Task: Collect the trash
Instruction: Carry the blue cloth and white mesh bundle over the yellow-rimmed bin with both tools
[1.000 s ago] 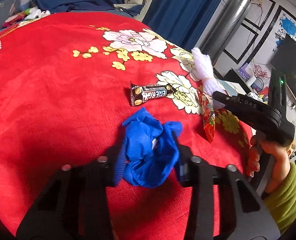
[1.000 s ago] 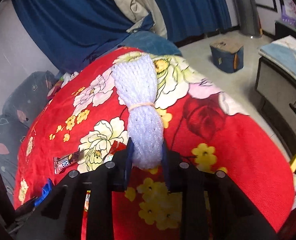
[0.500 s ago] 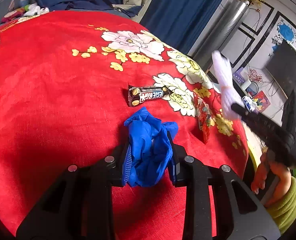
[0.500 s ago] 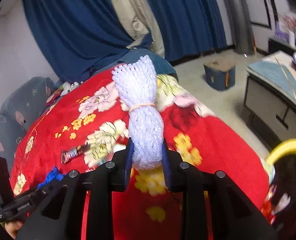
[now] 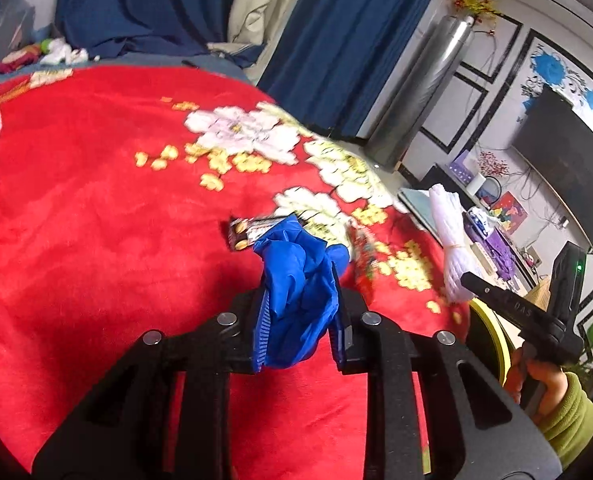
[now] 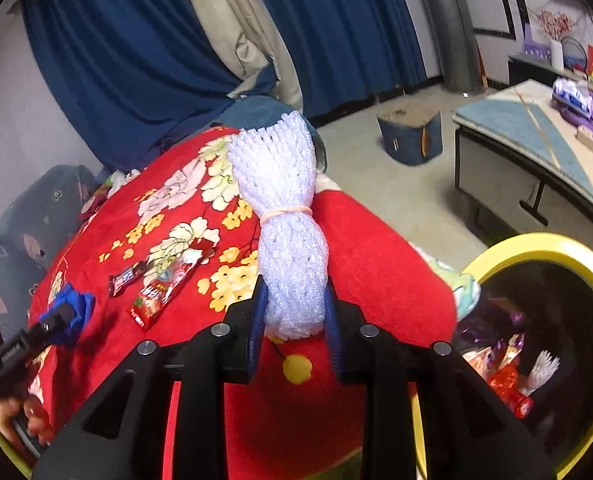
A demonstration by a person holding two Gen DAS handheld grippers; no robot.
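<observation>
My left gripper [image 5: 298, 316] is shut on a crumpled blue glove [image 5: 296, 280] and holds it above the red flowered blanket [image 5: 96, 240]. My right gripper [image 6: 294, 320] is shut on a white foam net bundle [image 6: 284, 216] tied with a rubber band, held upright above the blanket's edge. The bundle also shows in the left wrist view [image 5: 450, 244]. A dark chocolate bar wrapper [image 6: 128, 278] and a red snack wrapper [image 6: 164, 292] lie on the blanket. A yellow-rimmed trash bin [image 6: 544, 248] holding wrappers stands at the right, beside the bed.
A low TV cabinet [image 6: 536, 148] stands to the right across the floor. A small blue stool [image 6: 410, 136] sits on the floor. Blue curtains [image 6: 136, 60] hang behind the bed. A silver column unit [image 5: 420, 92] stands by the wall.
Both grippers have lifted their loads off the blanket. The right gripper has swung right with the net bundle, and the yellow bin has come into its view.
</observation>
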